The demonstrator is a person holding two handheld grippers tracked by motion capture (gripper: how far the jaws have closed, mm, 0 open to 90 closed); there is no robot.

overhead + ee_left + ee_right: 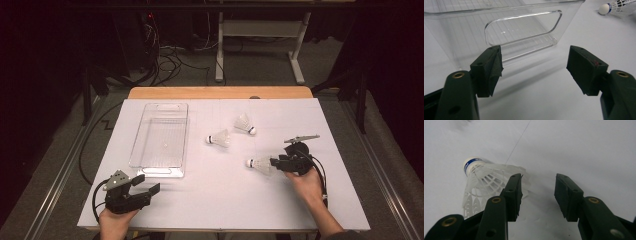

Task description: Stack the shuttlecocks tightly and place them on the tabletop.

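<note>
- A white shuttlecock (259, 164) lies on its side near the right of the bench (220, 200), its long axis running roughly left to right across the high view: rounded cork end to the left, open skirt to the right, toward the right gripper (276, 164).
- In the right gripper view the shuttlecock (486, 185) sits beside and partly behind the left-hand jaw; the jaws stand apart with bare bench between them, pinching nothing.
- A blue band with white lettering circles the cork; the writing is too blurred to read.
- The left gripper (150, 186) rests at the bench's near left corner, jaws spread wide and empty, pointing at the end wall and cut-out handle of a clear plastic bin (162, 140).
- Two more shuttlecocks, one (218, 138) near the middle and one (245, 125) farther back, lie well apart from both grippers.
- The bench is covered in white, with a wooden edge (220, 92) at the far side.
- Beyond it, a dim room: grey floor, tangled cables (165, 60), a white table frame (260, 45).
</note>
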